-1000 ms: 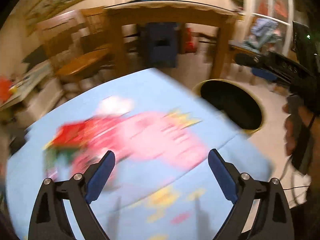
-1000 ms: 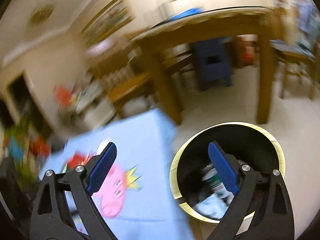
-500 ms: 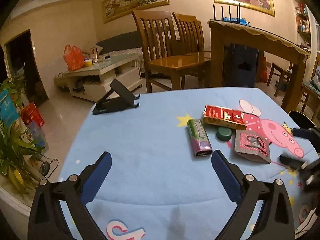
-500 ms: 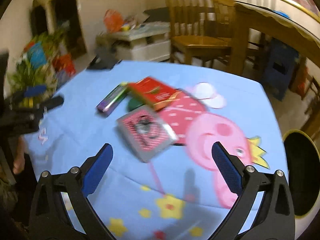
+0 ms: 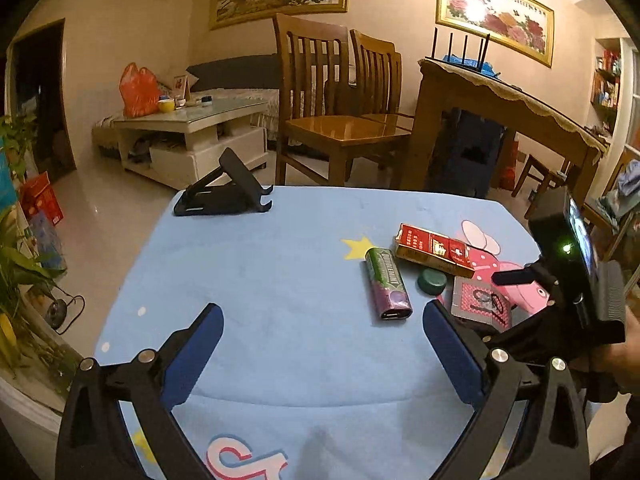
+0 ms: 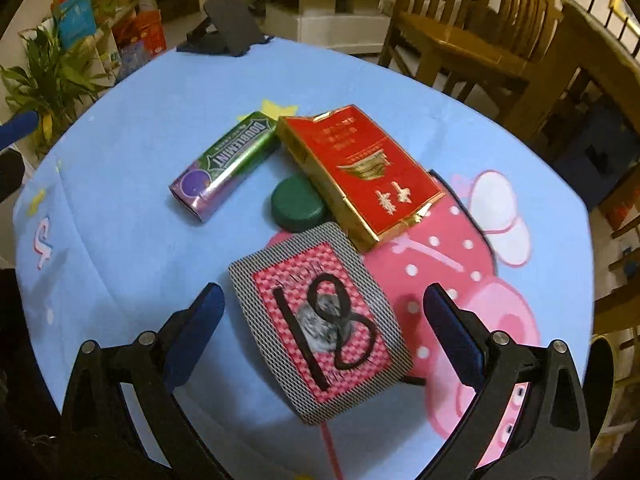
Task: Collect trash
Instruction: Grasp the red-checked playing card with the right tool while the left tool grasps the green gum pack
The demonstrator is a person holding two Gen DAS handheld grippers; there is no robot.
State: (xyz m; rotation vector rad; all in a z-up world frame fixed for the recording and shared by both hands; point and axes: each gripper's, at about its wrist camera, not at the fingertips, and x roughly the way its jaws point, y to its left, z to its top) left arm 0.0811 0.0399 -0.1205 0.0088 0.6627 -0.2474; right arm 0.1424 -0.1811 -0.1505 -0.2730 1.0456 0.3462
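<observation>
Both views have swung off the dark round bin and onto the blue cartoon-print cloth of the tabletop (image 6: 120,128); my tools' jaws have just been opening, with nothing pinched between them. In the right wrist view, going left to right across the middle of the frame: a glossy foil gum pack (image 6: 226,164), long and boxy, green fading to purple; a flat round dark-green cap (image 6: 298,204); a shiny red-and-gold cigarette box (image 6: 360,172), its top torn. Lower centre lies a rounded-corner card pack (image 6: 320,332) with a grey mesh border and pink weave. My right tool (image 6: 323,332) hangs released around it, pads apart from its edges. My left tool (image 5: 323,354) stands spread over bare cloth, lower centre.
</observation>
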